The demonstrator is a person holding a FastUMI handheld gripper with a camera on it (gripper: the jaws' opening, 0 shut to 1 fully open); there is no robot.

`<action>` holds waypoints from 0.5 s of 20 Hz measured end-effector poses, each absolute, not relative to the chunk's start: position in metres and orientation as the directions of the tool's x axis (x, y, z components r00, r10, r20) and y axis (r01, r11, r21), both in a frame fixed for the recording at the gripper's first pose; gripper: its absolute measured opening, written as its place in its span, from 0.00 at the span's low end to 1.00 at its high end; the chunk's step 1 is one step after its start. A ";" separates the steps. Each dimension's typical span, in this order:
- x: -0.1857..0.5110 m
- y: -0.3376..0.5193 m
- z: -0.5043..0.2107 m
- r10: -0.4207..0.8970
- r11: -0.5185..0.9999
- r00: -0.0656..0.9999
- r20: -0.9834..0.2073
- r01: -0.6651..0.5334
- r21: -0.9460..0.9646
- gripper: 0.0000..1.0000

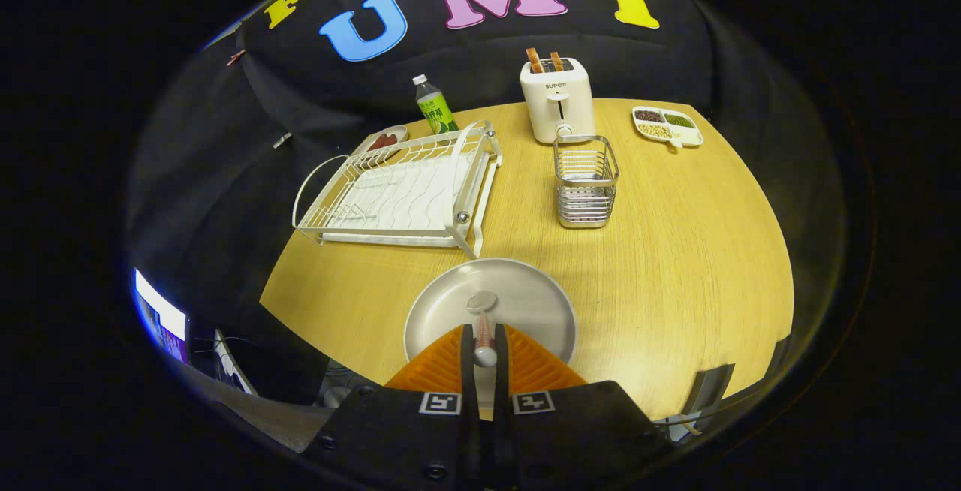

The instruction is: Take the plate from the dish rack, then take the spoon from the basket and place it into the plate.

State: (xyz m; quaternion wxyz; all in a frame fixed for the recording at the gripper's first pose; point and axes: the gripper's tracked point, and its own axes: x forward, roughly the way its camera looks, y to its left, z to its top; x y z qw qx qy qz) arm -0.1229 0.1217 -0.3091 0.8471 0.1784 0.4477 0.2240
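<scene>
My gripper (484, 341) pinches the spoon (482, 326) by its handle, bowl hanging over the plate (525, 303), which sits on the table (676, 251). I'd judge the spoon light, stiff and slick, best held mid-handle. Beyond the plate stand the emptied dish rack (398, 191) and, right of it, the basket (585, 179)

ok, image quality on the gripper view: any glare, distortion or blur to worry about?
Gripper view: strong fisheye bend, so the table edge curves; even overhead light, with a soft sheen on the plate and a short shadow beside the basket; the rack and toaster are sharp; the claw, shut on the spoon, sits close and slightly soft.
</scene>
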 end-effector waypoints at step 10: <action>-0.141 0.120 -0.337 0.522 0.849 0.447 -0.726 -0.189 0.494 0.14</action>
